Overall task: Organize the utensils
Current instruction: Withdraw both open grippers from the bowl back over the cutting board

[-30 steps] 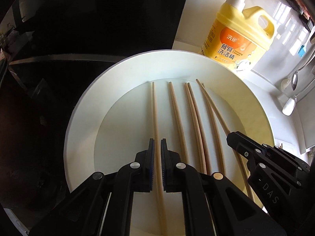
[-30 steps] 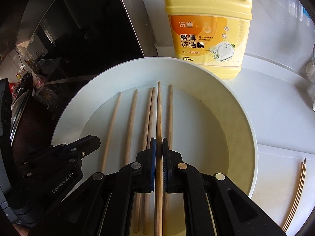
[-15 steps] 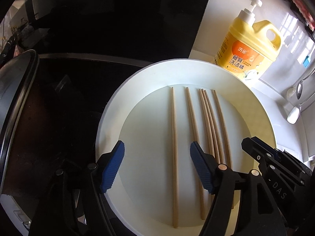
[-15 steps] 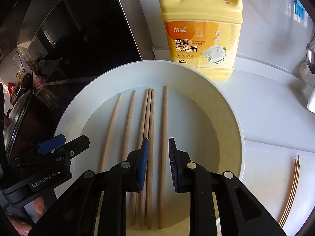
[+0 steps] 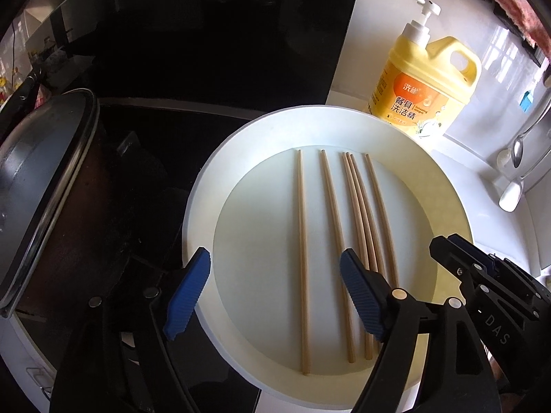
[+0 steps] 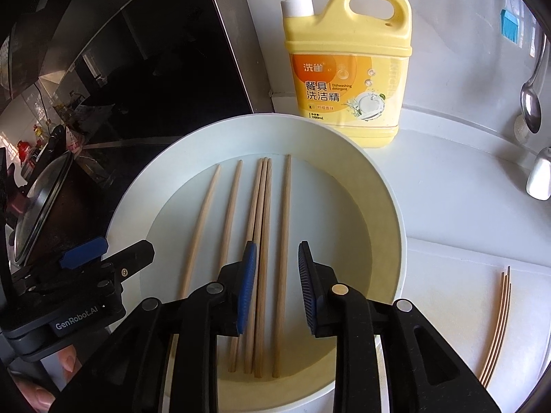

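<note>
A: Since both tongs have just been opening, what's held?
B: Nothing. Left tongs [image 5: 275,296] gape wide, right tongs [image 6: 277,287] part-open; chopsticks [image 6: 263,241] lie released, lined up in white plate [image 6: 385,213].

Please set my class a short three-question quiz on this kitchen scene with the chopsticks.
1. True or false: the right gripper is clamped on one of the chopsticks.
2. What stands behind the white dish? A yellow detergent bottle; B kettle; C mug.
3. Which gripper's fingers stand wider apart?
Key: 1 false, both grippers' fingers have just been opening and the chopsticks lie free; 2 A; 3 the left gripper.
</note>
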`<state>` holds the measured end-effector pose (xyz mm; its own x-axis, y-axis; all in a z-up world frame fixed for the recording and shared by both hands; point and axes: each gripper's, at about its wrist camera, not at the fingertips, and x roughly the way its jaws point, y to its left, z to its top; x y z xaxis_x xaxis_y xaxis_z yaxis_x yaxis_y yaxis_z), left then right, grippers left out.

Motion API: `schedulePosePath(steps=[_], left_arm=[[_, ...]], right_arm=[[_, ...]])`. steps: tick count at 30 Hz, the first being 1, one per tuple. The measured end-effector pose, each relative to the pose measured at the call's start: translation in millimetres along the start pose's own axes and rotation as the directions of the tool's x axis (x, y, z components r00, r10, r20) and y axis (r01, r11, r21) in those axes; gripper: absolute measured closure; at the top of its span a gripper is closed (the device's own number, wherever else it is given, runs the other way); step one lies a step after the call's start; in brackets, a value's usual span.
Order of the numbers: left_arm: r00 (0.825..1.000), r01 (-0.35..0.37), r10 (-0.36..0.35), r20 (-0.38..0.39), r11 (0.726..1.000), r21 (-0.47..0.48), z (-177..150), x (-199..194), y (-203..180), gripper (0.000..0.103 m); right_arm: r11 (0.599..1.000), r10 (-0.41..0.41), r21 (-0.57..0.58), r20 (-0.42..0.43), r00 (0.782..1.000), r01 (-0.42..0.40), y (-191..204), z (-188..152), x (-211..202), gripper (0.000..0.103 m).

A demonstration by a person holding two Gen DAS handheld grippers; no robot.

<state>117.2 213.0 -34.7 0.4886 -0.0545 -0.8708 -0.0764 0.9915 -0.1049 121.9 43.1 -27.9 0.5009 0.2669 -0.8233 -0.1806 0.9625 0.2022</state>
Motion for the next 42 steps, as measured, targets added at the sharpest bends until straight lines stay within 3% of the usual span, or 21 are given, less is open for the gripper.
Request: schedulePosePath(steps=[13,25,27,42], left_arm=[[0.999,-0.016,0.017,0.03,1.0,-0.027,-29,-44,-8,0.02],[0.998,-0.011,0.01,0.059,1.0,0.006,-60,-81,-54,0.015],[0.998,-0.005,0.004,0.059,1.0,0.012,-65,-86,-63,0.015],[0.997,0.029,-0.034,0.072,0.997,0.077,-102,-107,-143,0.008]], right_arm=[[1.0,-0.003,-0.03,0.05,0.999,0.005,-7,-22,-47,0.061],[0.999,-0.043,-0.019,0.097,0.994,0.045,-43,-54,-99,0.044],[0.998,-0.056,-0.02,0.11,0.992,0.058,-51,-61,-111,0.037],[0.991,-0.131,0.052,0.144,0.981,0.125,-129,-110,-170,0.032]])
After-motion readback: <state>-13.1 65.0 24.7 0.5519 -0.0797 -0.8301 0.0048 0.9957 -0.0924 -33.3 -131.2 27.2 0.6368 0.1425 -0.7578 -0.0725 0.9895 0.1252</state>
